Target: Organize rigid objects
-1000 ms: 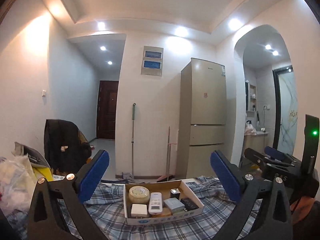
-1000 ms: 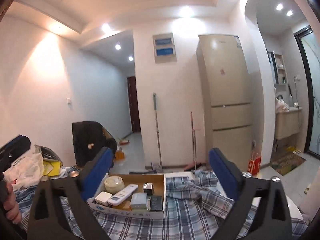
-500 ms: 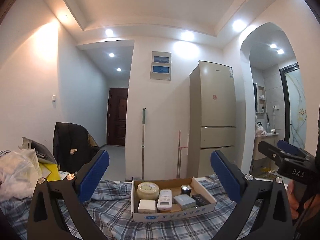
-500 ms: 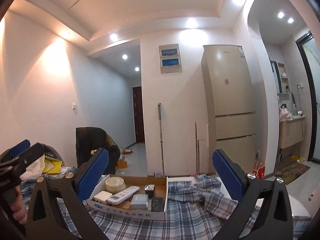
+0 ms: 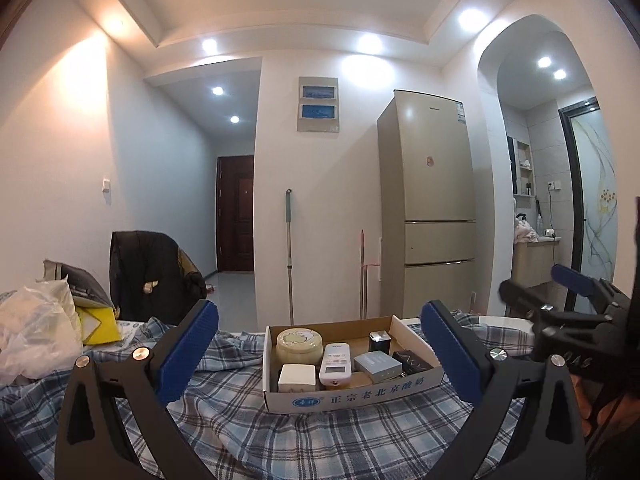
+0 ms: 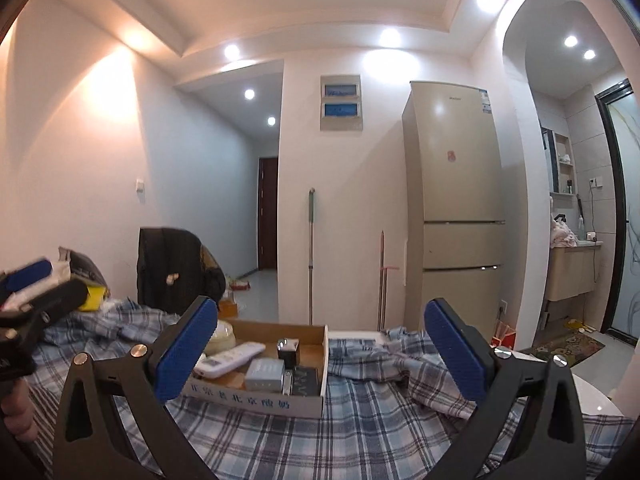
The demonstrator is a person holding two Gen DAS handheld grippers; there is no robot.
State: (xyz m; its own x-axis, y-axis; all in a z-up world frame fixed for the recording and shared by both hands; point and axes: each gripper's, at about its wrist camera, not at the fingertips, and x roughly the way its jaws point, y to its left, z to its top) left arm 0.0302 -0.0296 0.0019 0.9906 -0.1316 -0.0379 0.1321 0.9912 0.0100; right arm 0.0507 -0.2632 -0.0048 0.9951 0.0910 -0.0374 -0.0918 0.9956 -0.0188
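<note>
Bright ceiling spotlights (image 5: 370, 43), wall glare, fisheye-warped edges

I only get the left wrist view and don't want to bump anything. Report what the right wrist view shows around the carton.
Observer: The right gripper has its fingers wide apart with nothing between them.
Operator: Tell me what lies right of the carton.
Observer: Right of the carton, the plaid cloth stops short of the near corner, leaving bare white tabletop.
Operator: Give me the floor past that.
Observer: A patterned mat lies on the floor there.
</note>
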